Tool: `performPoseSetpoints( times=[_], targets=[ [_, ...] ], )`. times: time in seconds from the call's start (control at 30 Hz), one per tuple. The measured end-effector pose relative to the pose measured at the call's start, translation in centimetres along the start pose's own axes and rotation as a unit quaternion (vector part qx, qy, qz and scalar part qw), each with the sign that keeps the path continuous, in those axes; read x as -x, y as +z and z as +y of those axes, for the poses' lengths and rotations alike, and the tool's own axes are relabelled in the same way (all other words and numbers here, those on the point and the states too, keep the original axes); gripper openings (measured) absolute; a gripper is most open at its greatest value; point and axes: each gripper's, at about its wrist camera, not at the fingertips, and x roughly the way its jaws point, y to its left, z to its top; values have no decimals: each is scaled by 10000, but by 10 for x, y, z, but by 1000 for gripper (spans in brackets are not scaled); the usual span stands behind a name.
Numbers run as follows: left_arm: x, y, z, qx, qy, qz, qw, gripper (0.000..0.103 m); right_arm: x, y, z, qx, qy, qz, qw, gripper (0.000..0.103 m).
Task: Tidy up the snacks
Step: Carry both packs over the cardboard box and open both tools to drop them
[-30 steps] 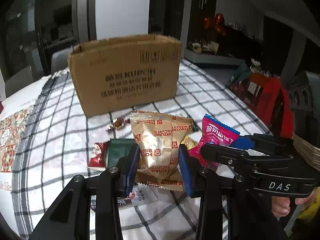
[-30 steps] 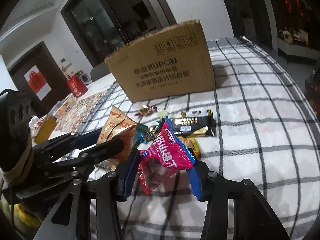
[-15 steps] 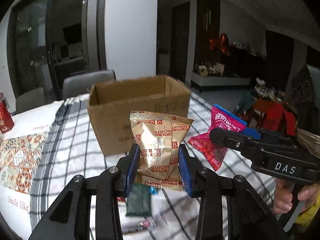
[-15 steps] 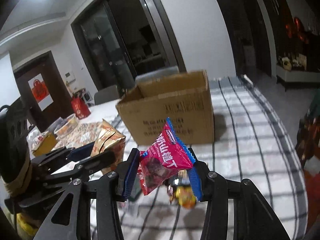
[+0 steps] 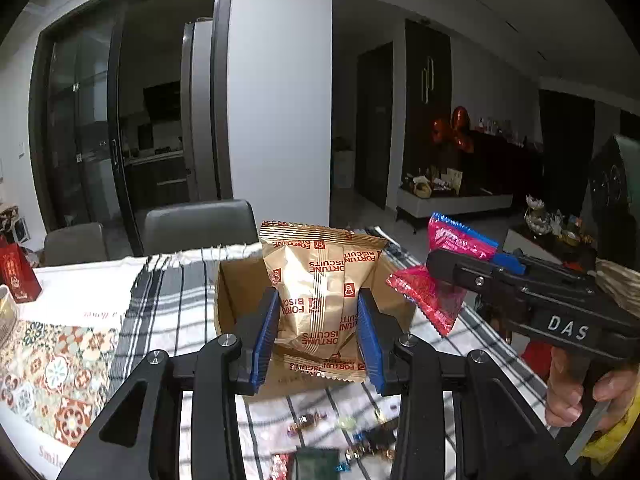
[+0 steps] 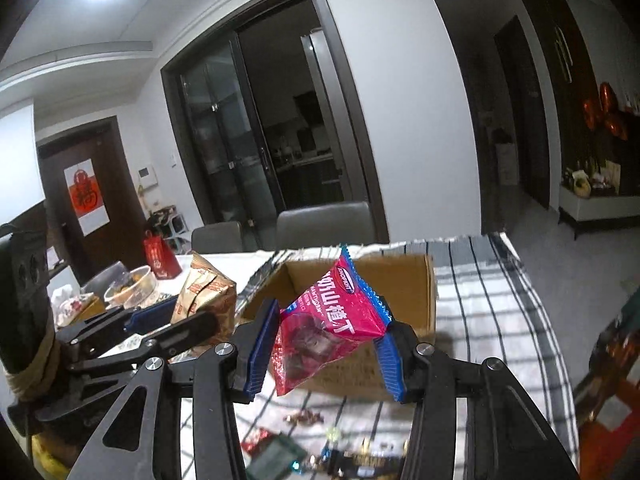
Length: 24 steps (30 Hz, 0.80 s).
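My left gripper (image 5: 318, 332) is shut on a gold Fortune Biscuits packet (image 5: 320, 288) and holds it in the air in front of the open cardboard box (image 5: 236, 292). My right gripper (image 6: 322, 344) is shut on a pink and blue snack packet (image 6: 332, 316), also raised before the box (image 6: 408, 284). The right gripper (image 5: 472, 264) with the pink packet (image 5: 424, 296) shows at the right of the left wrist view. The left gripper (image 6: 168, 320) with the gold packet (image 6: 208, 292) shows at the left of the right wrist view.
Several small candies and wrapped snacks (image 5: 320, 436) lie on the checked tablecloth (image 5: 168, 304) below the grippers, also in the right wrist view (image 6: 304, 448). A patterned mat (image 5: 52, 368), a red bag (image 5: 16, 276) and bowls (image 6: 128, 288) are at the left. Grey chairs (image 5: 200, 224) stand behind the table.
Both grippers have risen from the table with their packets and now sit higher, level with the box's open top. The loose snacks have dropped to the bottom of both views.
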Motion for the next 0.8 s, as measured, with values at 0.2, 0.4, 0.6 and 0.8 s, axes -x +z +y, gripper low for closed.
performPoseSetpoints(
  times=[0.2,0.4,0.6,0.8],
  targets=[
    [-28,21,16,31,51,20,10000,38,-34,18,-5,69,-8,110,9999,40],
    [-81,30,33,129,32,375,9992,38,-70,33,-16,84,-197,264,9994,32],
    [-112,35,39,258,32,690,9973,65,-84,34,-22,187,-348,402,9984,32],
    [-94,32,33,277,133,616,9976,81,-80,25,-24,40,-359,503,9981,34]
  ],
)
